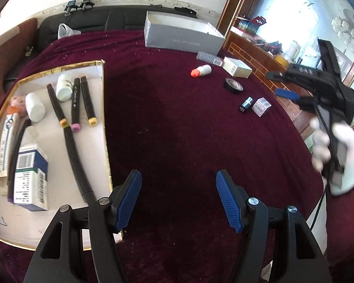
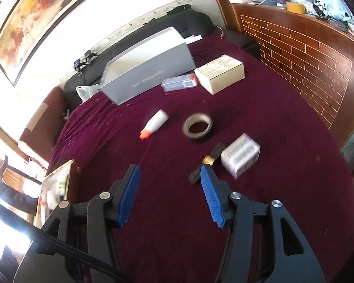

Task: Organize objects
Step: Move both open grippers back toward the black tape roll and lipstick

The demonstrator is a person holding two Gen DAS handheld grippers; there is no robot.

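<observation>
My left gripper is open and empty above the maroon cloth, just right of a gold-rimmed white tray that holds markers, white bottles and a blue-white box. My right gripper is open and empty over the cloth. Ahead of it lie a small black and gold item, a clear little box, a tape roll and a white bottle with an orange cap. In the left wrist view the right gripper is held by a white-gloved hand at the right.
A grey open box stands at the far side, with a beige carton and a flat blue-white packet beside it. A brick-pattern wooden counter borders the table at the right. A dark sofa runs behind.
</observation>
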